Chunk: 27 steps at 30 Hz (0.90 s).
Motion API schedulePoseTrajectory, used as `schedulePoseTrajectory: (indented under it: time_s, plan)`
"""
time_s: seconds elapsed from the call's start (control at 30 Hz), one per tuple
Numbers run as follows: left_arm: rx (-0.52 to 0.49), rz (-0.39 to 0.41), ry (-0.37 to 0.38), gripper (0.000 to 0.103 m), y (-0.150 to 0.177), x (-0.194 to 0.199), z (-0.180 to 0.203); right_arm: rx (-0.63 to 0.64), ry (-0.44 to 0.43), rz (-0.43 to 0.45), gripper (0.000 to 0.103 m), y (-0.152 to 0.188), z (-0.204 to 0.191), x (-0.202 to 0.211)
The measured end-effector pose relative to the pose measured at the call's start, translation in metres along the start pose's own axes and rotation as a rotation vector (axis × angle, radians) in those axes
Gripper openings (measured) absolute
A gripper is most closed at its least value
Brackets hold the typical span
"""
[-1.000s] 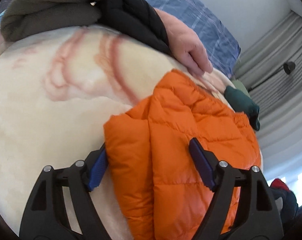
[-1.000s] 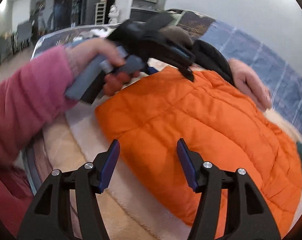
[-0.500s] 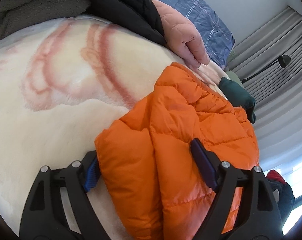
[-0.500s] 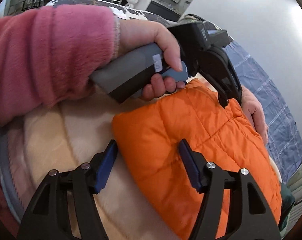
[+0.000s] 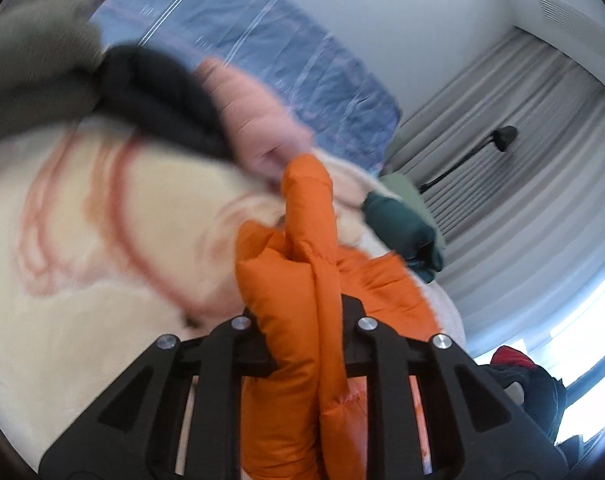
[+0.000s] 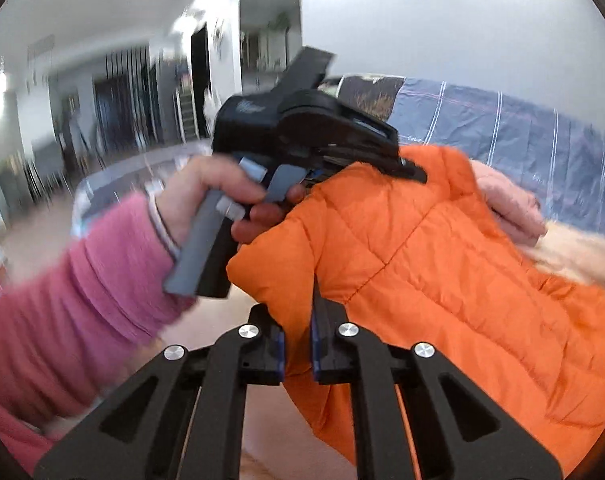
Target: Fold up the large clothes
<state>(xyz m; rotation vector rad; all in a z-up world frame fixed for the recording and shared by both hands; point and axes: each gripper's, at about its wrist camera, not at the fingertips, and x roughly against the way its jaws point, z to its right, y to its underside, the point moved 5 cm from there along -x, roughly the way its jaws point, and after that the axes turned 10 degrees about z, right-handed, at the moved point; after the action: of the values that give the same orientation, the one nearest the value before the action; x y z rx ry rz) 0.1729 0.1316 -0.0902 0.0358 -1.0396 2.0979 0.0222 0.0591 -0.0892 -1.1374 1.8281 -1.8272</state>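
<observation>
The left hand-held gripper [image 5: 302, 344], made of matte black plastic with silver rivet heads, is pinching a thick bunched fold of the bright orange quilted puffer jacket [image 5: 298, 280], whose smooth, slightly glossy shell is bulging up between the arms in a rounded ridge that hides the pads. The right hand-held gripper [image 6: 297, 354] is pressing its blue-padded fingers [image 6: 279, 350] together on a near edge of the same jacket [image 6: 442, 276], where stitched lines are dividing the padding into puffy panels. The jacket is lying partly lifted over a cream fleece blanket with looping red line patterns [image 5: 82, 240], which is covering the bed with a soft, fuzzy nap. In the right wrist view the person's left hand [image 6: 222, 192], coming out of a pink ribbed knit sleeve [image 6: 82, 292], is gripping the grey handle of the left hand-held gripper at the far left edge of the jacket. Beyond the jacket a pale pink quilted garment [image 5: 254, 120] is resting against a black padded garment [image 5: 162, 100] and a grey-brown fleece bundle [image 5: 34, 68], with a blue cover crossed by thin white stripes [image 5: 282, 68] on the far side. A dark green garment [image 5: 398, 228] is lying to the right near pleated grey curtains [image 5: 522, 160]. Motion blur is softening both views, and no writing is readable.
</observation>
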Motion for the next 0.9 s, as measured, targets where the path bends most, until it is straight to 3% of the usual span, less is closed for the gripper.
schedulePoseTrajectory:
  time_s: [0.07,0.13,0.2,0.27,0.33,0.37,0.4,0.43,0.47,0.6,0.63,0.67,0.8,0.9]
  plan:
    - [-0.037,0.01,0.009,0.018,-0.007,0.003,0.021,-0.046,-0.057,0.0,0.016,-0.003,0.011,0.015]
    - [-0.086,0.006,-0.009,0.018,-0.011,-0.001,0.044,-0.098,-0.119,0.03,0.035,-0.007,0.022,0.036]
    - [-0.132,0.006,-0.037,0.018,-0.012,-0.007,0.061,-0.158,-0.16,0.143,0.046,-0.017,0.047,0.075]
    - [-0.129,0.004,-0.037,0.018,-0.015,-0.013,0.073,-0.24,-0.085,0.24,0.048,-0.028,0.091,0.11]
    - [-0.119,-0.001,-0.026,0.017,-0.014,-0.016,0.08,-0.321,0.061,0.249,0.048,-0.025,0.137,0.121]
    - [-0.118,-0.004,-0.023,0.017,-0.013,-0.017,0.083,-0.385,0.172,0.202,0.046,-0.02,0.175,0.112]
    - [-0.115,-0.01,-0.017,0.017,-0.012,-0.018,0.088,-0.426,0.238,0.153,0.035,-0.014,0.202,0.098]
    - [-0.11,-0.014,-0.015,0.017,-0.012,-0.019,0.091,-0.456,0.281,0.097,0.026,-0.007,0.223,0.08]
    - [-0.105,-0.016,-0.014,0.017,-0.011,-0.02,0.095,-0.48,0.288,0.048,0.024,0.0,0.236,0.061]
    - [-0.084,-0.022,-0.017,0.017,-0.011,-0.024,0.114,-0.69,0.144,-0.166,0.016,0.044,0.262,-0.05]
    - [-0.089,-0.022,-0.02,0.017,-0.01,-0.025,0.119,-0.698,0.145,-0.178,0.007,0.051,0.261,-0.062]
    - [-0.094,-0.023,-0.023,0.017,-0.009,-0.026,0.122,-0.679,0.152,-0.194,0.007,0.056,0.259,-0.082]
    - [-0.09,-0.093,-0.141,0.018,0.004,-0.052,0.115,-0.595,0.188,-0.235,0.007,0.056,0.25,-0.104]
    - [0.061,-0.14,-0.112,0.017,0.009,-0.071,0.099,-0.641,0.153,-0.219,0.007,0.058,0.253,-0.099]
